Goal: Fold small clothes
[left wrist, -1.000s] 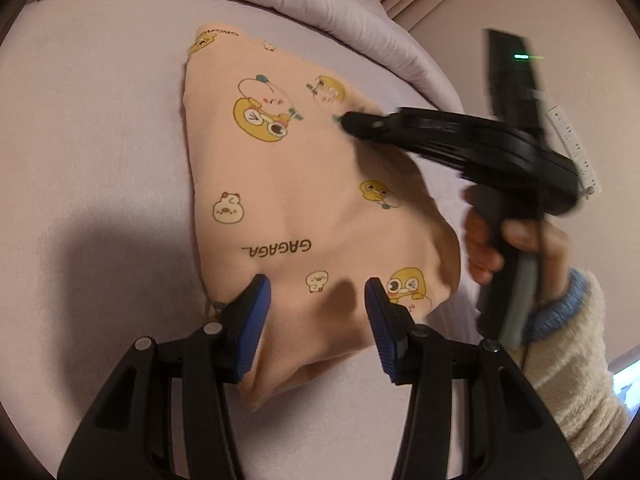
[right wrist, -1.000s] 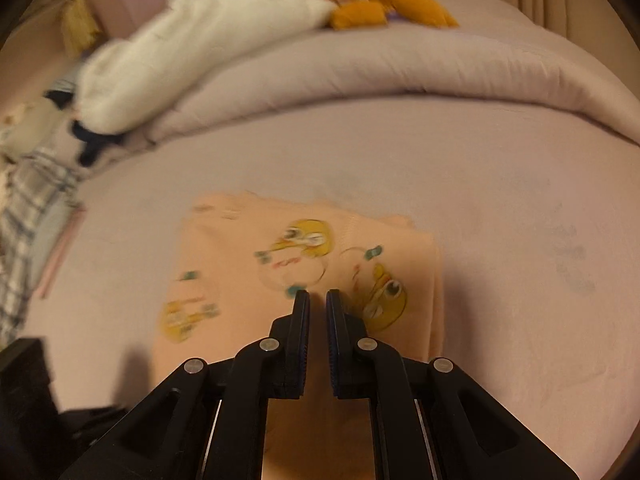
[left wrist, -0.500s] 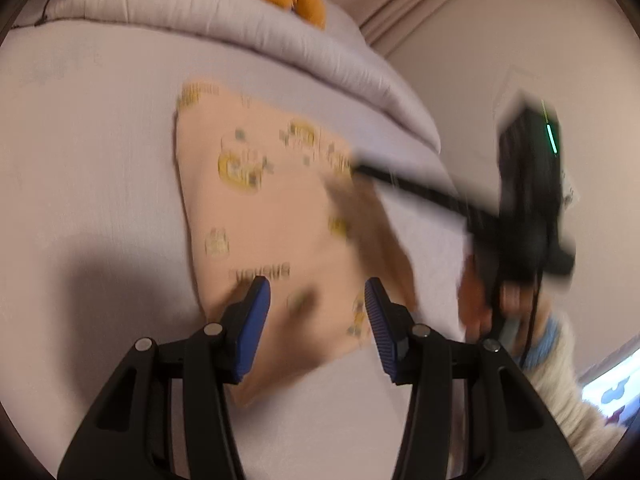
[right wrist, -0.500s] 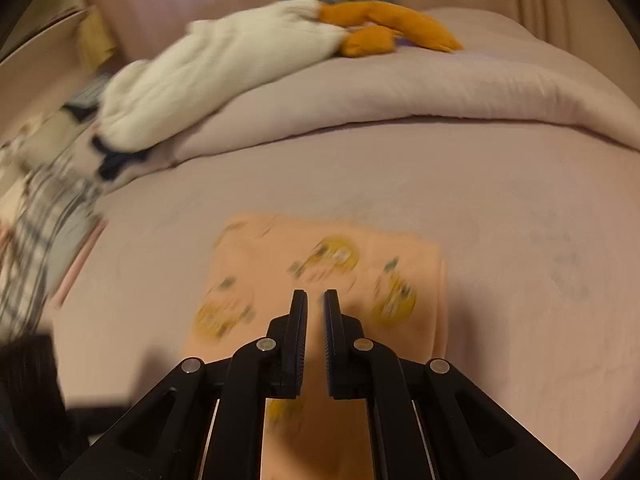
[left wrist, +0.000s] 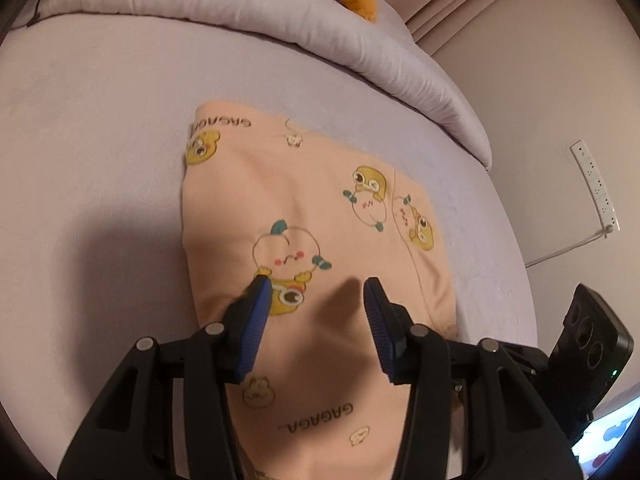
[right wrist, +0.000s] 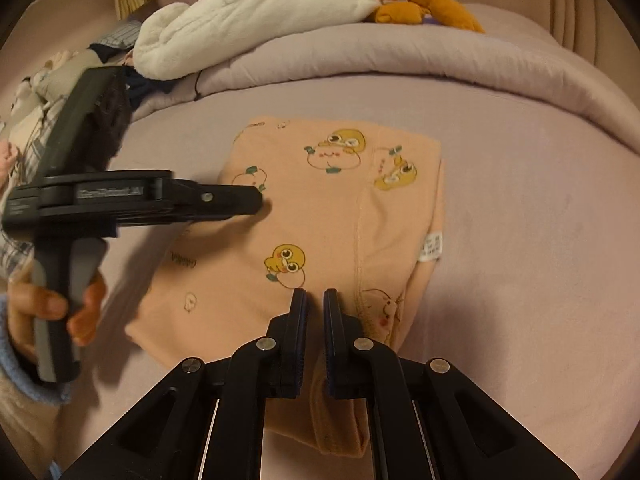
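A peach garment (left wrist: 300,200) printed with cartoon ducks lies folded flat on the lilac bed sheet (left wrist: 100,140). My left gripper (left wrist: 316,284) hovers over its near half, open, with nothing between the blue pads. In the right wrist view the same garment (right wrist: 328,208) shows a seam and a white care label (right wrist: 432,246) at its right edge. My right gripper (right wrist: 315,294) is shut just above the garment's near edge, holding nothing. A hand holds the left gripper (right wrist: 252,200), which reaches in from the left over the cloth.
A rolled lilac duvet (right wrist: 400,60) runs along the back of the bed. A white and orange plush toy (right wrist: 248,12) lies on it. Loose clothes (right wrist: 24,120) are piled at the far left. A power strip (left wrist: 596,184) hangs on the wall to the right.
The right gripper has drawn back from across the garment to the lower right of the left wrist view. The left gripper has moved further over the cloth and now shows in the right wrist view.
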Available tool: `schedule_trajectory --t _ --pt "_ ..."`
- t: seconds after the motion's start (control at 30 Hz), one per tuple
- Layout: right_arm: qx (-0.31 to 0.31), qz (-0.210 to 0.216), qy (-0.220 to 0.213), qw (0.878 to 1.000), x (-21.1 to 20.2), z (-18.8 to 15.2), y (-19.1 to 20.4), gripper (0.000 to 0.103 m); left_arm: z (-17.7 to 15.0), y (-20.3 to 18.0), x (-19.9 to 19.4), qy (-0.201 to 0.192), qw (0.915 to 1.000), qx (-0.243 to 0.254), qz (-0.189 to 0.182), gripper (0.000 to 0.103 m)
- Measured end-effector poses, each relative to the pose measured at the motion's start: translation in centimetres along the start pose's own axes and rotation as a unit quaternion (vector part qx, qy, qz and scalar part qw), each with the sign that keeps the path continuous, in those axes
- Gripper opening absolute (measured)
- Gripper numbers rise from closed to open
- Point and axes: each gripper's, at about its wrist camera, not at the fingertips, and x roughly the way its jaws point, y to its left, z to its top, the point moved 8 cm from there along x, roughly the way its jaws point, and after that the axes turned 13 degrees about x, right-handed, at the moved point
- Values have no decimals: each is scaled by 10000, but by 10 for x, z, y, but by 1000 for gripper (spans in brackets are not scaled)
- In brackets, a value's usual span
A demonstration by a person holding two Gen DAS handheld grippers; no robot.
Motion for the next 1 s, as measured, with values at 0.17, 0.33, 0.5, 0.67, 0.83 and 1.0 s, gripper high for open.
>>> schedule_trajectory --t 0.17,0.33,0.5,0.67,0.83,1.0 --pt "76 55 13 10000 0 -5 -2 4 4 1 3 75 9999 16 96 47" --pt "119 -5 56 9999 -5 -14 3 4 5 4 0 -141 9990 -425 8 48" --pt "94 -90 174 9998 -12 -30 7 4 -14 -13 -10 -149 9994 47 298 48" --pt "214 -121 197 9995 -22 -38 7 4 -39 -26 -25 -144 9972 445 589 48" --pt "31 27 -298 9995 -41 -21 19 4 -48 -31 -37 -294 9971 429 549 48" --pt "40 -45 -380 9993 -30 -11 26 5 -68 -40 -31 -141 9972 509 538 48"
